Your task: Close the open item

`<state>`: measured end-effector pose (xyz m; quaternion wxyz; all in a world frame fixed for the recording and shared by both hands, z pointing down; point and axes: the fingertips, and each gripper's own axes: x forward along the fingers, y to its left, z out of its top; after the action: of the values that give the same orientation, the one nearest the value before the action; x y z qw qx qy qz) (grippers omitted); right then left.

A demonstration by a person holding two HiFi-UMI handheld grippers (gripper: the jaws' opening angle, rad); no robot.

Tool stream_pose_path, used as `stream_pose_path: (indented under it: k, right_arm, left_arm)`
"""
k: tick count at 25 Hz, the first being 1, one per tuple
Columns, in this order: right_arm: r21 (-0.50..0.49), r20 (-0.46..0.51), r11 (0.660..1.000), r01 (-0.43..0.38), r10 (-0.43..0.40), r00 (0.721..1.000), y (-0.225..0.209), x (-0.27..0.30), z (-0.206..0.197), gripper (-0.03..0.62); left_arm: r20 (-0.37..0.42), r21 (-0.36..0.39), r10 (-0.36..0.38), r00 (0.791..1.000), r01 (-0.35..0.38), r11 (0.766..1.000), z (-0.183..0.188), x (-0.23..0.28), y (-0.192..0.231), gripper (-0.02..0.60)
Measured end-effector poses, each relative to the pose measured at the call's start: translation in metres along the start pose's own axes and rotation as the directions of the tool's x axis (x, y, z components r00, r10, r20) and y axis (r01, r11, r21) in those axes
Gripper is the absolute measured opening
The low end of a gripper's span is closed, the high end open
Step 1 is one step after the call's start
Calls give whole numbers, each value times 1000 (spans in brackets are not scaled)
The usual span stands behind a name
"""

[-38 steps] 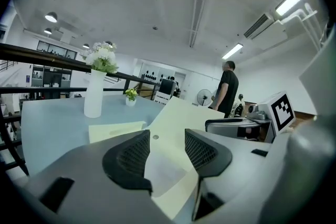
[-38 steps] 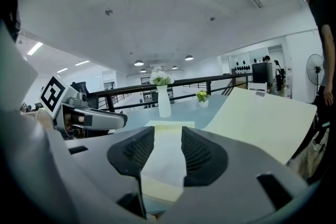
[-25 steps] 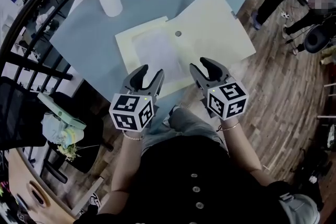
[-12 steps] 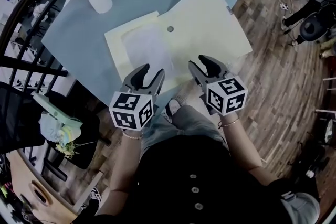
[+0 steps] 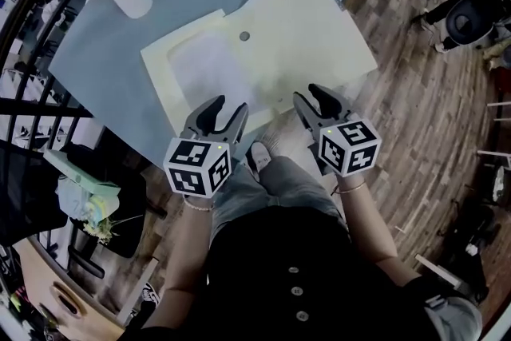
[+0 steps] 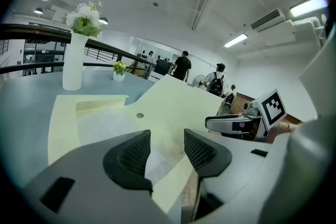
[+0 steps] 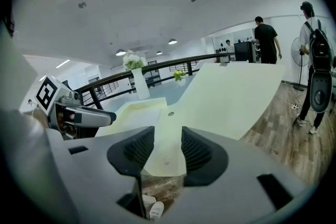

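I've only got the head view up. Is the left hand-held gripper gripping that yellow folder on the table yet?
Observer: No. In its own view the left hand-held gripper has its jaws apart. The yellow folder shows through the gap, and the pads do not touch it.
Operator: And the right one?
Observer: The right hand-held gripper is open too, empty, aimed at the folder's near edge.
Operator: Does the big flap lie flat?
Observer: No, in the right gripper view the flap appears to slope up off the table.
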<state>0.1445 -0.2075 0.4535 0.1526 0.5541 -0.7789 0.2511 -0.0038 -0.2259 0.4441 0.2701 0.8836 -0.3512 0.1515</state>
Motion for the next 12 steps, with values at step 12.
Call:
stream_pose_path:
  k: [12]
  right_arm:
    - [105, -4, 987, 125, -125, 992, -58, -31, -21, 147]
  left_arm:
    - [-24, -29, -46, 999, 45, 999, -7, 21, -14, 197]
